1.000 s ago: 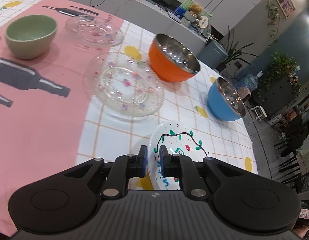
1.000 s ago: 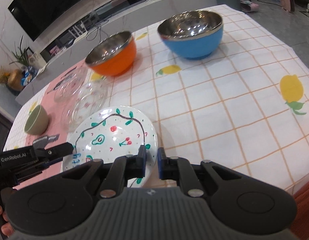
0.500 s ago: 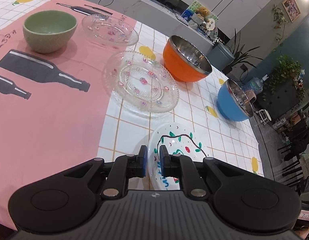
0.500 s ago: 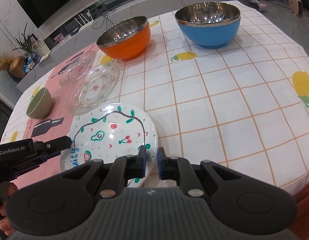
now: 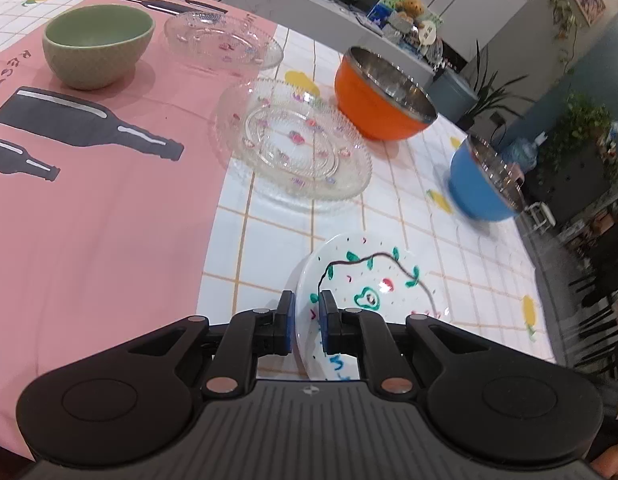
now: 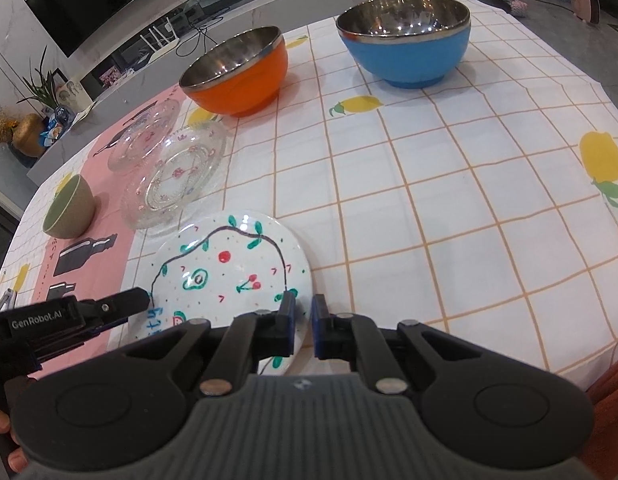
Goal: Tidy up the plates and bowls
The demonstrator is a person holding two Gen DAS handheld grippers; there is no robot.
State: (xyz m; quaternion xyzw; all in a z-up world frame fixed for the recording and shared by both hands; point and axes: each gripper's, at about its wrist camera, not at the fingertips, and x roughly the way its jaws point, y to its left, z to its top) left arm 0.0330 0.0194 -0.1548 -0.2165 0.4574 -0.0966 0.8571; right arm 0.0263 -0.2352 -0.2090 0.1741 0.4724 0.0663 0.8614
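Note:
A white painted plate [image 5: 373, 280] [image 6: 229, 264] lies near the table's front edge. My left gripper [image 5: 307, 300] is shut on its left rim; its finger [image 6: 137, 300] shows at the plate's edge in the right wrist view. My right gripper [image 6: 304, 304] has the plate's near right rim between its jaws, which are closing on it. Behind the plate are two clear glass plates [image 5: 293, 144] [image 5: 225, 38]. A green bowl [image 5: 97, 44] [image 6: 69, 212], an orange bowl [image 5: 381, 104] [image 6: 237, 72] and a blue bowl [image 5: 481, 184] [image 6: 405, 40] stand apart.
The table wears a white checked cloth [image 6: 449, 184] with lemon prints and a pink mat [image 5: 109, 220] with bottle prints. A hand [image 6: 5, 432] holds the left gripper at the lower left. Chairs and plants stand beyond the table's right edge.
The right gripper's fingers have drawn slightly closer together on the plate's rim. The left wrist view has swung a little, bringing the green bowl and glass plates further into the picture.

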